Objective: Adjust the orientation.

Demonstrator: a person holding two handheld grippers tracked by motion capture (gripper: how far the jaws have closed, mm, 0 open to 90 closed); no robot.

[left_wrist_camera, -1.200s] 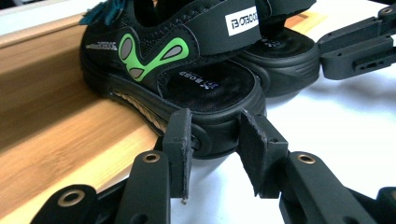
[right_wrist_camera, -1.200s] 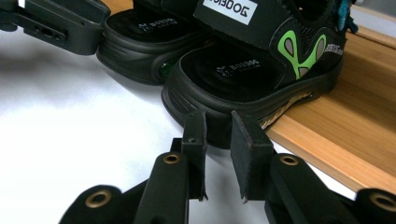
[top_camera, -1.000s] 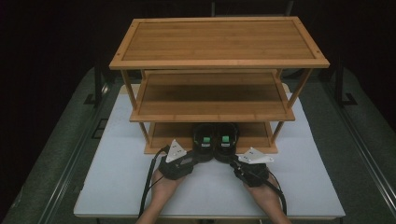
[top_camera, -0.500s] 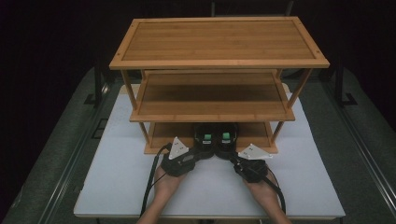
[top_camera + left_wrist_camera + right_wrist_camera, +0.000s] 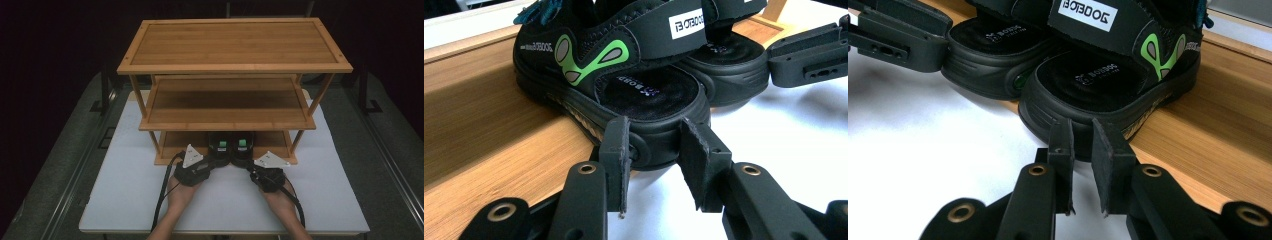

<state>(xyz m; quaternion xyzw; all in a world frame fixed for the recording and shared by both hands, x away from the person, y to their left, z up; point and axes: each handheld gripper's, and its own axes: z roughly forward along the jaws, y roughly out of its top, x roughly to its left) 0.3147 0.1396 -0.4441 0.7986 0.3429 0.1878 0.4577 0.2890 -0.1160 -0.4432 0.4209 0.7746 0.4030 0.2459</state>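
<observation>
Pair of black sandals with green markings, set side by side with toes on the bottom shelf (image 5: 270, 142) of a three-tier wooden rack (image 5: 235, 47) and heels overhanging its front edge above the white table (image 5: 115, 185): left sandal (image 5: 218, 145), right sandal (image 5: 242, 145). Left hand-held gripper (image 5: 655, 156): jaws moderately parted, straddling the left sandal's heel rim, pads just beside the sole, no firm clamp evident. Right hand-held gripper (image 5: 1082, 150): jaws narrowly parted at the right sandal's heel, nothing gripped between them.

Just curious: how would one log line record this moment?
left gripper: open at black-green sandal heel | right gripper: open at other sandal | bamboo shelf rack: bottom tier
</observation>
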